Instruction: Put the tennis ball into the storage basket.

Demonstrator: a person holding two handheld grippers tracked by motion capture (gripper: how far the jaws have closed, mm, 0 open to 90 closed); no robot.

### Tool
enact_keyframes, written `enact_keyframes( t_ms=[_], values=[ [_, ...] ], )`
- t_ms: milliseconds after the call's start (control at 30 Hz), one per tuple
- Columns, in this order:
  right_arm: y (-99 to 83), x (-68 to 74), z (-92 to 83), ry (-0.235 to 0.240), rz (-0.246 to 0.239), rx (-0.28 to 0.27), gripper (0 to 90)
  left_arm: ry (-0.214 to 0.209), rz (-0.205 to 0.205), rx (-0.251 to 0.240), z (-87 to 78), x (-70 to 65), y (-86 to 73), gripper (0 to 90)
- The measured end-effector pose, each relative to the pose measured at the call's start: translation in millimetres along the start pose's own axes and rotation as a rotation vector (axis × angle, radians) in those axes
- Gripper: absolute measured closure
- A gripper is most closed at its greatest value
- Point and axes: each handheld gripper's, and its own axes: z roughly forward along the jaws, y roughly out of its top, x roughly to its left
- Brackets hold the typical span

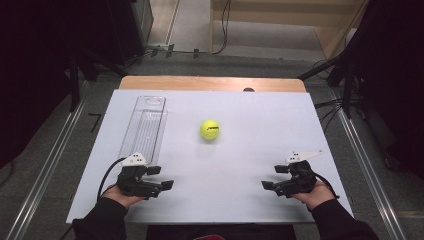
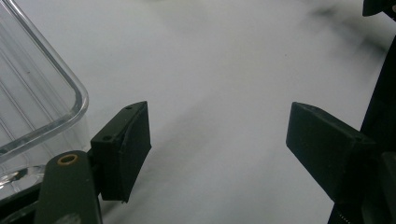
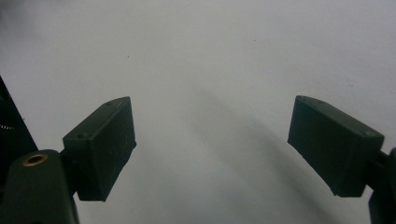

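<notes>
A white tabletop (image 1: 210, 200) is seen from the high view, with a wooden strip exposed along its far edge. A yellow-green tennis ball (image 1: 209, 129) rests near the middle of the tabletop, slightly toward the far edge, clear of all other items. A clear plastic tray (image 1: 144, 127) lies lengthwise toward the left edge, extending from near the far edge to the left gripper.

The left gripper (image 1: 161, 177) is held at the near-left part of the tabletop, with its jaws pointed toward the right edge. The right gripper (image 1: 270, 177) is held at the near-right part, with its jaws pointed toward the left edge. Both are well apart from the tennis ball, which lies farther from the near edge, between the two.

In the left gripper view, the left gripper (image 2: 218, 140) is shown with its jaws spread and nothing but bare tabletop between them. A rounded corner of the clear plastic tray (image 2: 44, 93) is visible just beside the left-hand jaw; whether contact is made cannot be determined. A detail supplied here and not resolved from above is the ribbed floor of the tray.

In the right gripper view, the right gripper (image 3: 212, 140) is shown likewise spread apart, empty, with plain white tabletop beneath. The grey three-cornered plates are seen from above.
</notes>
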Motion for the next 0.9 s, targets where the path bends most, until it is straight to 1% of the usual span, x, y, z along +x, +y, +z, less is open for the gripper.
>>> enact_keyframes(
  t_ms=[300,500,567,900],
  values=[
    [-0.5,0.0,0.0,0.0,0.001,0.002,13.1,-0.004,0.0,0.001,0.3,-0.2,0.3,22.6],
    [-1.0,0.7,0.4,0.001,-0.002,0.011,13.1,-0.002,0.003,0.001,0.9,-0.6,0.4,22.7],
    [-1.1,0.8,0.2,0.001,-0.003,0.011,13.1,0.007,0.005,0.005,1.1,-1.0,0.5,22.7],
    [-1.1,1.1,0.8,0.0,-0.007,0.016,13.1,0.004,0.001,0.008,1.8,-0.5,0.8,22.7]
  ],
)
